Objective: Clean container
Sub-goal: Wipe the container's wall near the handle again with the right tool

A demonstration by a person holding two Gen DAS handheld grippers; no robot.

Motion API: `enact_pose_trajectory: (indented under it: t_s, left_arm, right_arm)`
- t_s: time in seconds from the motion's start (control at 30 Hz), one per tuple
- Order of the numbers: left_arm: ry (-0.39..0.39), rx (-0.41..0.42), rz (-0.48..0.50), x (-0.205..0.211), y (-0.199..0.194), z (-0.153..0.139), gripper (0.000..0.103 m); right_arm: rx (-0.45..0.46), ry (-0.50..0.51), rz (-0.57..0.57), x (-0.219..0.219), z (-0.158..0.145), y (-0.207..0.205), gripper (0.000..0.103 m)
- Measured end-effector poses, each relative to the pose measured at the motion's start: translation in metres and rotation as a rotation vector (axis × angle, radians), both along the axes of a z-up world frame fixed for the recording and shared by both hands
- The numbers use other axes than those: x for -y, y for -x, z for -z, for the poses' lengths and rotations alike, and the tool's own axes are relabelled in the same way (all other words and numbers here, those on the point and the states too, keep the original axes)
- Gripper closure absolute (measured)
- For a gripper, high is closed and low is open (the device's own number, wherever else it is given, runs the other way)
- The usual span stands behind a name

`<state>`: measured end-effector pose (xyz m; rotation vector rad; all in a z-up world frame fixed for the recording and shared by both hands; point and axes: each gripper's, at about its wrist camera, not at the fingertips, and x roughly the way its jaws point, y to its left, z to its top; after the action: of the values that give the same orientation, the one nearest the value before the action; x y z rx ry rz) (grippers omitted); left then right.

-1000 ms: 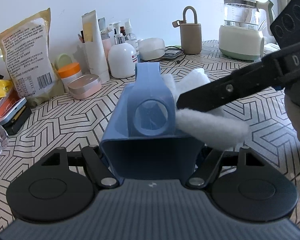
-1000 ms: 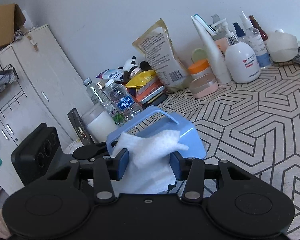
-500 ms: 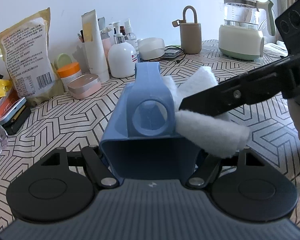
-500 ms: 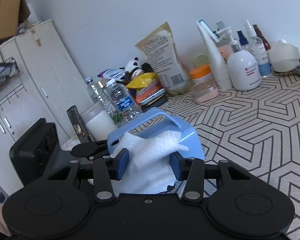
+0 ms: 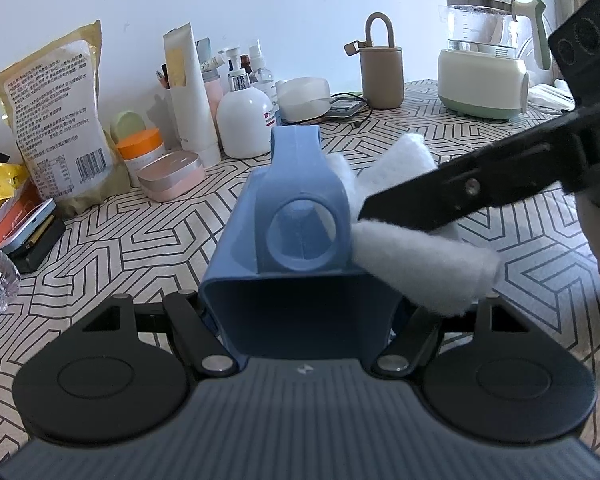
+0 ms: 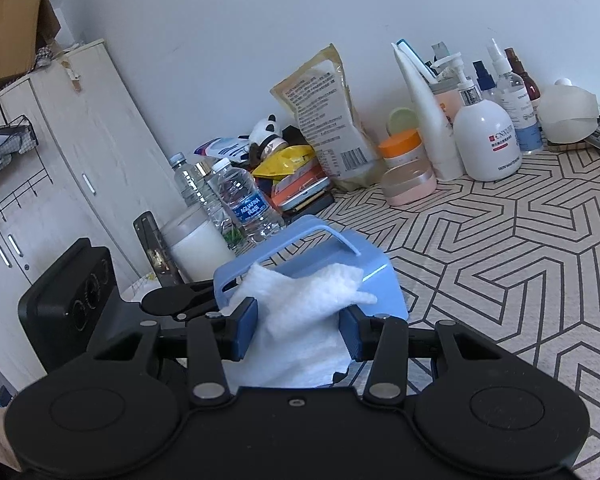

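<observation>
A blue plastic container [image 5: 296, 264] with a carrying handle lies on its side, open mouth toward the left wrist camera. My left gripper [image 5: 300, 316] is shut on its walls, and its fingertips are hidden behind the container. In the right wrist view the same container [image 6: 380, 280] lies just ahead. My right gripper [image 6: 298, 328] is shut on a wad of white cloth [image 6: 300, 308] between its blue pads. That cloth [image 5: 420, 260] rests against the container's right outer side, under the right gripper's black finger [image 5: 460, 196].
The table [image 5: 140, 236] has a black-and-cream geometric cover. Along the wall stand a food pouch [image 5: 56, 120], a pink tin [image 5: 172, 174], a white pump bottle [image 5: 246, 124], a beige case [image 5: 382, 76] and a kettle [image 5: 484, 80]. Water bottles [image 6: 248, 204] and a cabinet [image 6: 80, 168] are at the left.
The right gripper has tilted very slightly with the cloth still against the container's side. The left gripper and the container have kept still.
</observation>
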<state>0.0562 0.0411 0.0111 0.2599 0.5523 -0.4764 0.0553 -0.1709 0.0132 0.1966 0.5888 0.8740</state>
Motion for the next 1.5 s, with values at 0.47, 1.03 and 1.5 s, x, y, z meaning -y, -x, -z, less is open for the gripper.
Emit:
enact_pose_trajectory:
  t_s: [0.47,1.03,1.5]
  left_arm:
    - [0.007,0.011,0.016,-0.001,0.002,0.000,0.030]
    - [0.064,0.010,0.016,-0.009,0.003,-0.002,0.030]
    - [0.130,0.026,0.043,-0.014,0.011,-0.005,0.030]
  right_arm:
    - [0.002,-0.008,0.016,0.003,-0.001,-0.002,0.061]
    - [-0.015,-0.037,0.070,0.012,0.000,-0.008,0.069]
    - [-0.016,-0.063,0.084,0.016,-0.002,-0.008,0.069]
